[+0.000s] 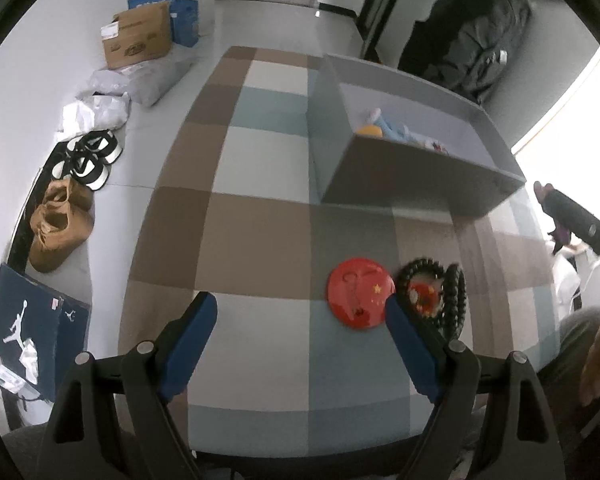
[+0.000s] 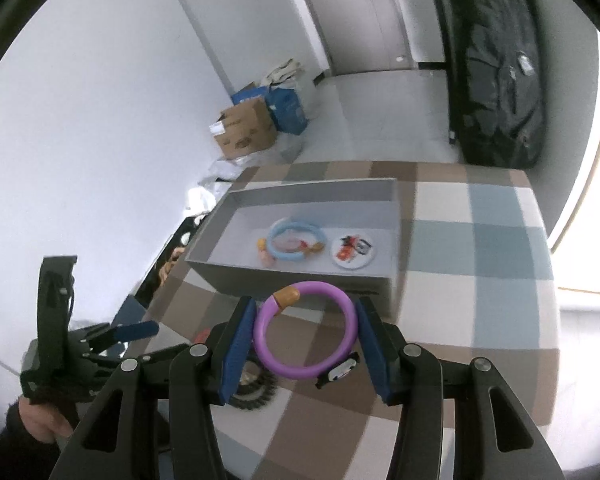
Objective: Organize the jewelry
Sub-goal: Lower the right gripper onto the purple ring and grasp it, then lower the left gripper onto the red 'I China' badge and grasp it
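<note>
My right gripper (image 2: 306, 320) is shut on a purple ring bracelet (image 2: 306, 354) with an orange end and holds it above the checked table, just in front of the grey open box (image 2: 288, 276). In the box lie a light-blue bracelet (image 2: 296, 240) and a white round badge (image 2: 353, 253). My left gripper (image 1: 300, 312) is open and empty above the table. By its right finger lie a red round badge (image 1: 358, 294) and a black beaded bracelet (image 1: 452, 294) around a small red piece. The black beads also show under the right gripper (image 2: 256, 394).
The grey box (image 1: 412, 184) stands at the far right of the table in the left wrist view. On the floor at the left are shoes (image 1: 60, 224), cardboard boxes (image 1: 138, 36) and bags. A black backpack (image 2: 496, 64) leans at the back.
</note>
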